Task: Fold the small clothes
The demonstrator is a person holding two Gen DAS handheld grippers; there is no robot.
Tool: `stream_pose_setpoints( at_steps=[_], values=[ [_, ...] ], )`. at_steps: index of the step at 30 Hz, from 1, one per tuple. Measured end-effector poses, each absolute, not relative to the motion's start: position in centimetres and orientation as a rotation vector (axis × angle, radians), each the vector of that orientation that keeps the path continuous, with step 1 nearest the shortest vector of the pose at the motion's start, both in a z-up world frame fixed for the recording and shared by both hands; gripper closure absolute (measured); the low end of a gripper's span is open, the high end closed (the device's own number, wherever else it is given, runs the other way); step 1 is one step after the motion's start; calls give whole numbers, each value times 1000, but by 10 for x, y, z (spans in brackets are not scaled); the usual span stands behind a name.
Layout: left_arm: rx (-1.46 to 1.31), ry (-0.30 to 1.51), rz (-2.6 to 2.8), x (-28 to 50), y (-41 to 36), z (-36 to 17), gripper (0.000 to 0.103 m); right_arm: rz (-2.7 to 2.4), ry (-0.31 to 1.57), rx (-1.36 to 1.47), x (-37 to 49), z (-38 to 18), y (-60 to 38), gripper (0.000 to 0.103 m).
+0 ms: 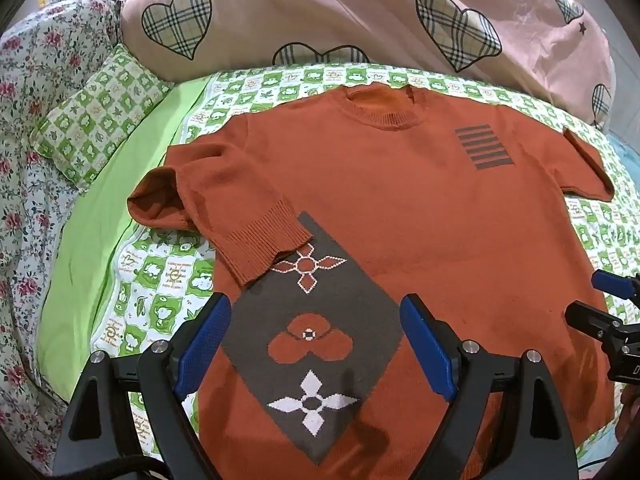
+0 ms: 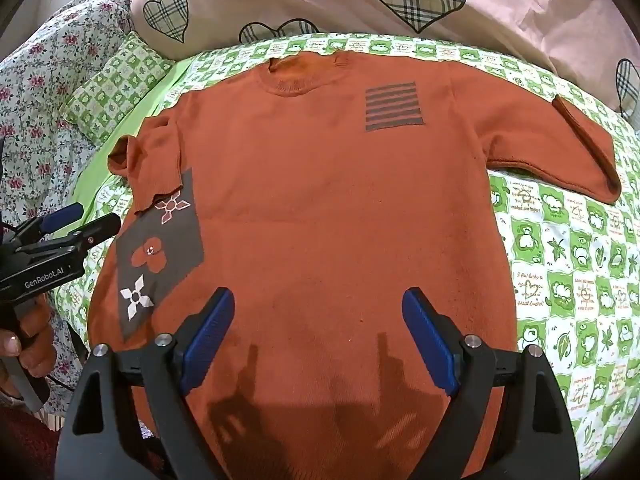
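Nearest, the left gripper [image 1: 316, 344] has its blue fingers [image 1: 204, 344] spread wide with nothing between them but the sweater's grey diamond patch [image 1: 320, 360], which lies below the gap, untouched as far as can be seen. The right gripper [image 2: 318, 340] is likewise spread wide and empty, hanging over the plain lower body of the orange sweater [image 2: 320, 200].

The sweater lies face up and flat on the green checked sheet [image 2: 560, 260], its long axis running straight ahead from both pairs of fingers, hem close in and ribbed collar [image 1: 378, 114] far off.

Ahead and to the left of the left fingers, one sleeve [image 1: 248, 208] is already turned inward, its ribbed cuff resting on the top corner of the diamond patch. Ahead and to the right of the right fingers, the other sleeve [image 2: 560, 140] sticks out sideways onto the sheet, not folded.

That outstretched sleeve looks like the next thing to bring in, and the right gripper is clearly the nearer one; it would have to reach forward and rightward.

Beyond the collar, a pink heart-print duvet [image 1: 360, 12] is bunched up.
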State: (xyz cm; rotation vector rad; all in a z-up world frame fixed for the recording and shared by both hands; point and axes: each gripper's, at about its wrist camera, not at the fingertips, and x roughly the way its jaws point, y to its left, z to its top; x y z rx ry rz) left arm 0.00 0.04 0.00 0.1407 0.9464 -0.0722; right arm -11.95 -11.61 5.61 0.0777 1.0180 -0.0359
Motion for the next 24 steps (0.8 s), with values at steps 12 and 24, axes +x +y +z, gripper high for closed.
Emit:
stream_pose_setpoints(
  at_steps=[12,24],
  values=[
    [131,944,-85,2,0,-3,16,-37,1023,79,-116,52,-124,17],
    [145,950,-77,6,1,-8,16,-46,1018,86,-112,48,-123,17]
  ],
)
